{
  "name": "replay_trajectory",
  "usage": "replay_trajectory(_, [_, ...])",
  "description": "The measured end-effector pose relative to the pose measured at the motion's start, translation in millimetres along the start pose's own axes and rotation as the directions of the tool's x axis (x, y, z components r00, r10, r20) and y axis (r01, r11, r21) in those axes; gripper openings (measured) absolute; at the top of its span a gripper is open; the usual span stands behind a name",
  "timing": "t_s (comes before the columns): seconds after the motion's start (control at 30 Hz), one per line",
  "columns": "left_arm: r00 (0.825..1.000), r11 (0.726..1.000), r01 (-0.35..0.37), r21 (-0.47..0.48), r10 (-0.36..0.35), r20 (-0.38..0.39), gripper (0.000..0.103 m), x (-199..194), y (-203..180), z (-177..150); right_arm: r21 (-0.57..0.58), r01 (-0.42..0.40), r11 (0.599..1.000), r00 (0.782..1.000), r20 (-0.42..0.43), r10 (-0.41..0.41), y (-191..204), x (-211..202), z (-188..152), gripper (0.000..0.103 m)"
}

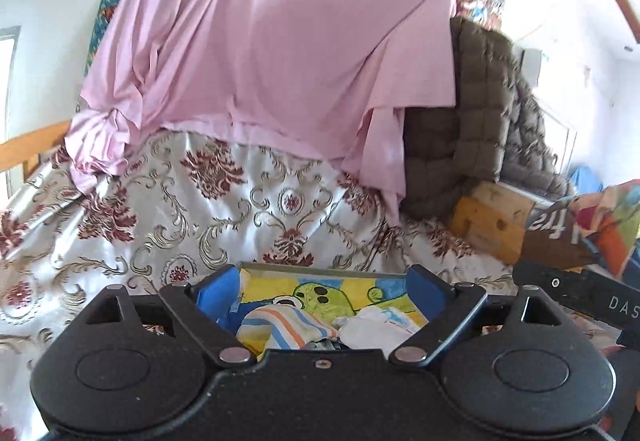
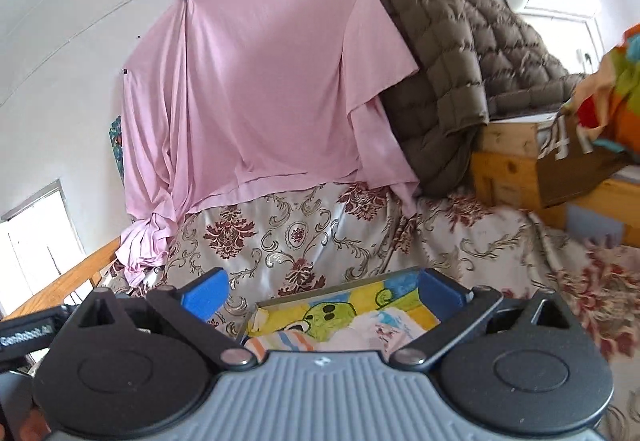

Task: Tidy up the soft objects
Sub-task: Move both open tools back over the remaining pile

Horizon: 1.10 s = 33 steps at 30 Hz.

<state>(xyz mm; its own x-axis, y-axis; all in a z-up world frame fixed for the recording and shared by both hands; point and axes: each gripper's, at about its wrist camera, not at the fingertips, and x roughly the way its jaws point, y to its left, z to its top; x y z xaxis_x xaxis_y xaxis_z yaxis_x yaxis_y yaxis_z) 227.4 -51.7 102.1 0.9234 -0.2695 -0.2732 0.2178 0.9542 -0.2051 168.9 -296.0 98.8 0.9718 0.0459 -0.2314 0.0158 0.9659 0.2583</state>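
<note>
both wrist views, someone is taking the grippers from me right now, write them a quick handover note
Left gripper: open, nothing between the fingers.
Right gripper: open, also empty.
Things: a box with a yellow cartoon lining sits on the floral bedspread just ahead of both grippers. Inside it lie a striped cloth and a pale cloth.
Done: those two soft pieces are in the box.
Left: I cannot tell what else belongs there; a brown quilted jacket is draped over a wooden crate to the right, and a pink sheet hangs behind.
</note>
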Motion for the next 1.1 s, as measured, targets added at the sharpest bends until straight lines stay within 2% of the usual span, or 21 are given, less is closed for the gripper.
replay_trajectory(0.07, [1.000,1.000,0.000,0.005,0.000,0.028,0.101,-23,0,-6,-0.016,0.029,0.999,0.999,-0.023,-0.029,6,-18,-6,0.103])
replay_trajectory(0.17, [0.999,1.000,-0.004,0.008,0.003,0.033,0.101,-54,0,-18,-0.061,0.071,0.996,0.996,-0.053,-0.074,18,-40,-17,0.103])
replay_trajectory(0.37, [1.000,0.999,-0.011,-0.046,0.011,0.008,0.102,-99,11,-44,-0.158,0.098,0.983,0.993,-0.047,-0.107,42,-72,-40,0.103])
replay_trajectory(0.47, [0.999,0.998,-0.034,-0.045,0.035,0.007,0.102,-115,16,-55,-0.195,0.096,0.976,0.992,-0.060,-0.110,49,-80,-55,0.103])
replay_trajectory(0.6, [0.998,0.998,-0.064,-0.029,0.064,0.000,0.102,-133,24,-69,-0.227,0.064,0.972,0.989,-0.118,-0.093,54,-87,-78,0.103])
replay_trajectory(0.77, [0.994,0.996,-0.091,0.019,0.092,-0.056,0.102,-142,35,-87,-0.263,0.019,0.965,0.974,-0.214,-0.077,56,-90,-107,0.103])
replay_trajectory(0.97, [0.985,0.994,-0.097,0.053,0.103,-0.136,0.102,-140,49,-108,-0.291,-0.042,0.956,0.939,-0.339,-0.062,60,-87,-136,0.103])
replay_trajectory(1.1, [0.961,0.991,-0.116,0.065,0.129,-0.246,0.102,-128,54,-121,-0.348,-0.065,0.935,0.915,-0.394,-0.083,70,-77,-149,0.103])
